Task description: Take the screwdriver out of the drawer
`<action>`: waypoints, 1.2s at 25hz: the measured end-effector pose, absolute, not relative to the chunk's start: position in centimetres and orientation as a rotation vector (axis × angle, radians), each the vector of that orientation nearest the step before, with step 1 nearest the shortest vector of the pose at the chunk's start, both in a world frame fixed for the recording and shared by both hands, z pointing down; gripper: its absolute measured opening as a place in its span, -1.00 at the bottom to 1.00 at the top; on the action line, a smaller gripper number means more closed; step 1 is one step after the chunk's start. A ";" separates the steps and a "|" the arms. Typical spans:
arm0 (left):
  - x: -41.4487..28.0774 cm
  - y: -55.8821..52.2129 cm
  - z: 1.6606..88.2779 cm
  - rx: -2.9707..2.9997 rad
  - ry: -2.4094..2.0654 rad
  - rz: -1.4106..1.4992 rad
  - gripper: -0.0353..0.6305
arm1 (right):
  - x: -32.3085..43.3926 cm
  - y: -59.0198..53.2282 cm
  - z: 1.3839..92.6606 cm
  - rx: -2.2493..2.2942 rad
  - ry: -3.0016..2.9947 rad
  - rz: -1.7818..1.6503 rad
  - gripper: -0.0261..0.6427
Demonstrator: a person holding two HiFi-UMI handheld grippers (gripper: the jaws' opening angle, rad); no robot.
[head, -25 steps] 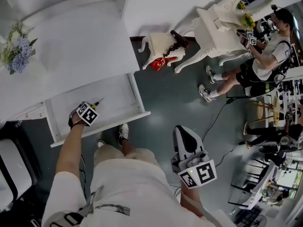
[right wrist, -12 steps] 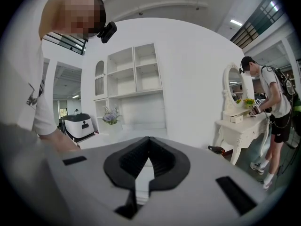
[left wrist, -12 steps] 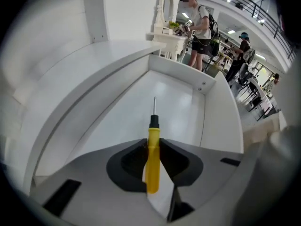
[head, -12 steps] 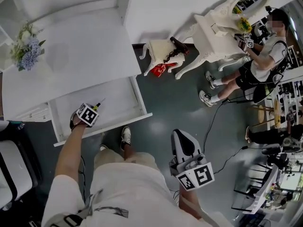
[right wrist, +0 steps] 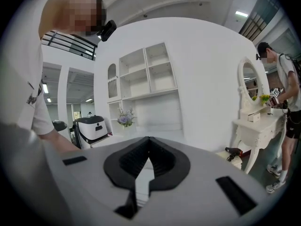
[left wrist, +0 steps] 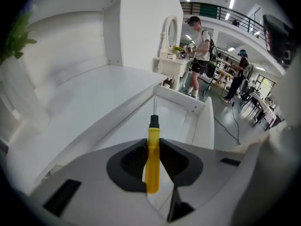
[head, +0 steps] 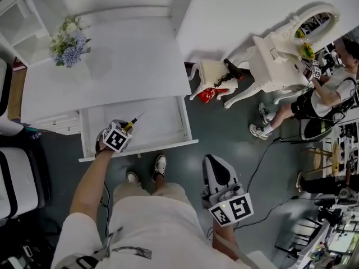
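A screwdriver (left wrist: 153,157) with a yellow handle and a thin metal shaft sticks out forward between the jaws of my left gripper (left wrist: 151,142), which is shut on the handle. In the head view, the left gripper (head: 120,138) hangs above the front part of the open white drawer (head: 140,149), and the screwdriver (head: 133,122) points away over the drawer's bare floor (left wrist: 171,119). My right gripper (head: 217,164) is held in front of the person's waist, off to the right of the drawer. Its jaws (right wrist: 149,140) are shut with nothing between them.
The drawer belongs to a white desk (head: 112,66) with a bunch of blue flowers (head: 68,33) on top. To the right stand a white stool (head: 210,72), a white dressing table (head: 280,49) and another person (head: 328,88). A black-and-white chair (head: 17,175) is at the left.
My left gripper has risen with the screwdriver, from low in the drawer to above it. The head view has shifted, so the desk and the drawer sit further right.
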State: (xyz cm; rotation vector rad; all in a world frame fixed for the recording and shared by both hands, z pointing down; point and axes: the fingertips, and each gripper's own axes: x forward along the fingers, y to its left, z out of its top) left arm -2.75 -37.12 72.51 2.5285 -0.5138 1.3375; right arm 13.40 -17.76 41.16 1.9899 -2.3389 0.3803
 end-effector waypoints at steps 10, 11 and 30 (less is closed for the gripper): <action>-7.9 -38.4 64.5 2.600 -0.772 1.053 -0.64 | 9.3 -21.2 40.0 1.844 -2.478 0.311 -0.89; -8.3 -38.5 63.6 2.598 -0.803 1.014 -0.64 | 9.2 -21.5 39.7 1.834 -2.492 0.297 -0.89; -14.4 -41.5 38.6 2.704 -1.444 0.195 -0.64 | 13.5 -29.8 35.2 1.758 -2.624 0.093 -0.89</action>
